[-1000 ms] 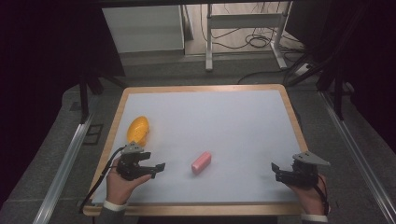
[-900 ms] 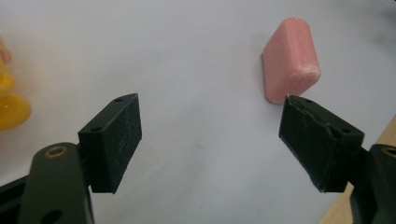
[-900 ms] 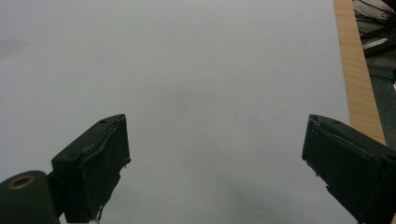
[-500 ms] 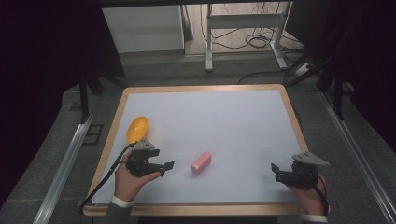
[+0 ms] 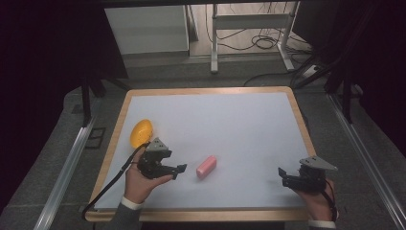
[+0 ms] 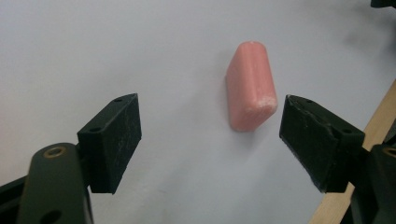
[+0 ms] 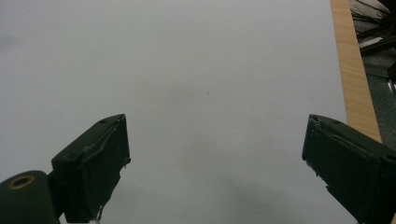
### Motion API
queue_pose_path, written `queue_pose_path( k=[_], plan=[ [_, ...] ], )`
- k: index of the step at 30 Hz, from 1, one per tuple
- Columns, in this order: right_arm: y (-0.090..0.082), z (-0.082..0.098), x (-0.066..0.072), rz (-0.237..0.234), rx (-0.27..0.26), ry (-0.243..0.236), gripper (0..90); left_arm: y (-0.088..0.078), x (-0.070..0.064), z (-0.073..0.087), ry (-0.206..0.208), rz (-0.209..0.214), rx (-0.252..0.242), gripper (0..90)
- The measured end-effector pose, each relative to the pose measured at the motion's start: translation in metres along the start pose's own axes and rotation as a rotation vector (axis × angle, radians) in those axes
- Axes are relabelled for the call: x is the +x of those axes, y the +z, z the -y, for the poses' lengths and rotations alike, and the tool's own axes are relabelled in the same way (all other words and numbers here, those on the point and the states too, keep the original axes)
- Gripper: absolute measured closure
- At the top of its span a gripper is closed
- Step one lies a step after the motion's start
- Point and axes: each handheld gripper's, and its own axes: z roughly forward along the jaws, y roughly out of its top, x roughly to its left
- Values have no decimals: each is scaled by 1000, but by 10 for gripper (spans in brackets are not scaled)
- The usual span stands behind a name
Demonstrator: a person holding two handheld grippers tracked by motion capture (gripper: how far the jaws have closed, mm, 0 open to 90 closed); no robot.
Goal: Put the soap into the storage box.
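A pink rounded block (image 5: 206, 166) lies on the white table sheet (image 5: 230, 129), a little left of the middle near the front. My left gripper (image 5: 179, 169) sits just left of it, open, pointing at it. In the left gripper view the pink block (image 6: 250, 86) lies ahead of the jaws, closer to the right one, and touches neither. My right gripper (image 5: 282, 174) rests open at the front right, with bare white sheet (image 7: 210, 70) between its jaws. A yellow egg-shaped object (image 5: 140, 132) lies near the left edge, behind my left hand.
The sheet is framed by a wooden border (image 5: 301, 115). Metal rails (image 5: 67, 167) run along both sides of the table. Behind the table stand a pale cabinet (image 5: 146, 28) and a metal frame (image 5: 249, 24) with cables on the floor.
My left gripper has moved right toward the pink block and now stands close beside it. The right gripper has stayed in place.
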Motion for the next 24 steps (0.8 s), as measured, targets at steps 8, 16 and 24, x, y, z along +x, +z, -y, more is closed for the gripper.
queue_pose_path(
  k=[8,16,24],
  plan=[
    [0,0,1,10,-2,-5,71,9,-5,-4,11,8,18,210],
    [0,0,0,14,5,-9,71,18,-17,-10,44,16,33,205],
    [0,1,-1,20,1,-1,72,27,-21,-14,55,22,52,202]
  ],
)
